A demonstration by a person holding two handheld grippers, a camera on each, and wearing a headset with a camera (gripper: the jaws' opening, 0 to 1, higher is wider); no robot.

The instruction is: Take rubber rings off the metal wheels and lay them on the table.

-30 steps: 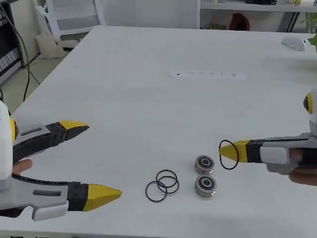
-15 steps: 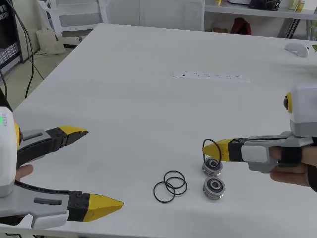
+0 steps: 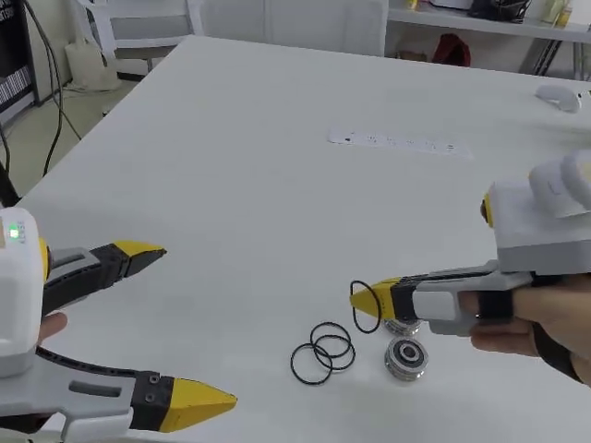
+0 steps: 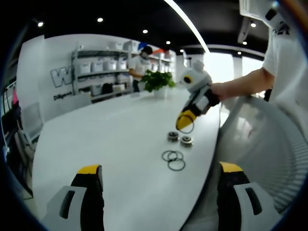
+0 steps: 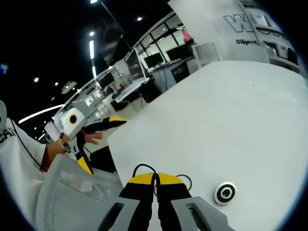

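Two grippers over a white table (image 3: pixel 277 138); left gripper (image 3: pixel 196 325) spread wide, empty; three loose rubber rings (image 3: pixel 323 352) overlapping mid-table; right gripper (image 3: pixel 367 297) pinched shut on another ring (image 3: pixel 354 303), just above two metal wheels (image 3: pixel 406 355); released here, likely to snag a wheel or roll away.
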